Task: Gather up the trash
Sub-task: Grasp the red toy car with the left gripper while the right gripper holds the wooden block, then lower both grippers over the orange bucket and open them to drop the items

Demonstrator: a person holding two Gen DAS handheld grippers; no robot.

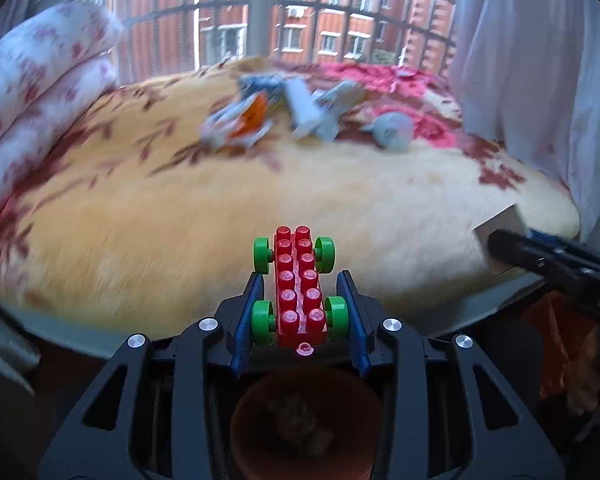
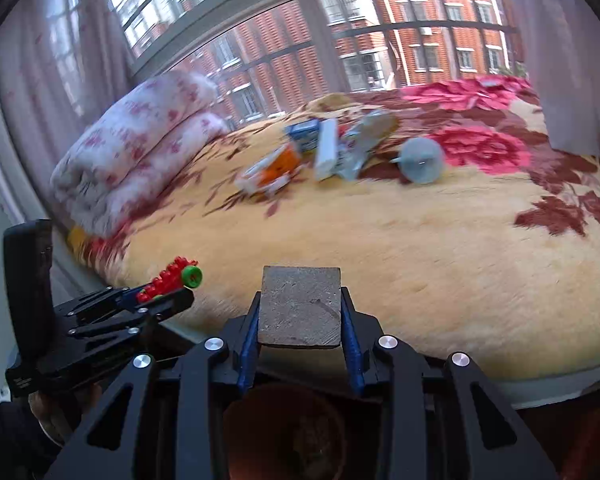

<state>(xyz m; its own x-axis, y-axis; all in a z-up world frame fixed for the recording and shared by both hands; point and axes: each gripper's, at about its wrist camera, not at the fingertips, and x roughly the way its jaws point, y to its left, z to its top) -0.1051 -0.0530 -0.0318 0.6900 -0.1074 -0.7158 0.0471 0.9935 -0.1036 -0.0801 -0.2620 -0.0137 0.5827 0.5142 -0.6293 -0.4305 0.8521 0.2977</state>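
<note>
Left black plastic two-finger gripper point(image 1: 300, 292): angular linkage arms with cut-out slots, round silver screw heads at the joints, blue ribbed finger pads point(image 1: 248, 316). Right black plastic two-finger gripper point(image 2: 300, 308): same build, same silver screws, blue ribbed pads point(image 2: 247, 344). From the right wrist view, the left unit shows a boxy black housing at its rear.

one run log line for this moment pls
left gripper: shut on toy car | right gripper: shut on grey block | trash pile: on bed
</note>
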